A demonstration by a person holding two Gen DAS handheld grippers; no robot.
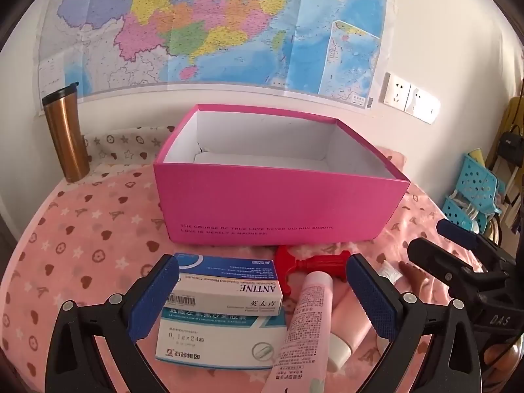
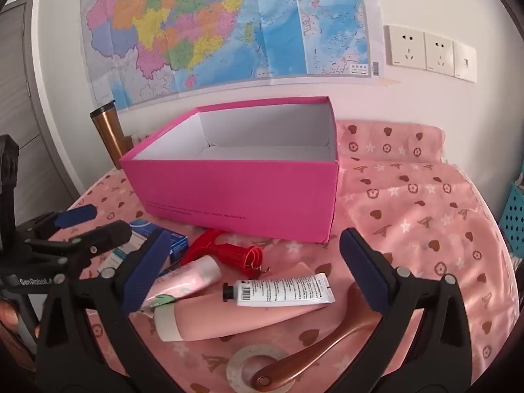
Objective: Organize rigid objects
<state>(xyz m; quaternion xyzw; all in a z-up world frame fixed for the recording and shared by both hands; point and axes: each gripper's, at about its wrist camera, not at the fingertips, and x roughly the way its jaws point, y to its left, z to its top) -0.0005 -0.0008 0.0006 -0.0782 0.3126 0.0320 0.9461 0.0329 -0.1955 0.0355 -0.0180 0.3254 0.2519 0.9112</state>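
Pink cloth (image 1: 82,229) | medicine boxes (image 1: 226,298) between wide left gripper (image 1: 262,294) fingers

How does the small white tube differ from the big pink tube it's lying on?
The white tube is shorter and slimmer with a black cap and a barcode label; the pink tube is longer and fatter with a white cap and plain body. The white tube lies on top, the pink underneath. Both lie flat, caps pointing left.

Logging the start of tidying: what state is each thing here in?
Pink box: open, looks empty.
Medicine boxes: stacked, closed.
White tube: capped, lying on the pink tube.
Flask: upright, lidded.
Left gripper: open.
Right gripper: open.
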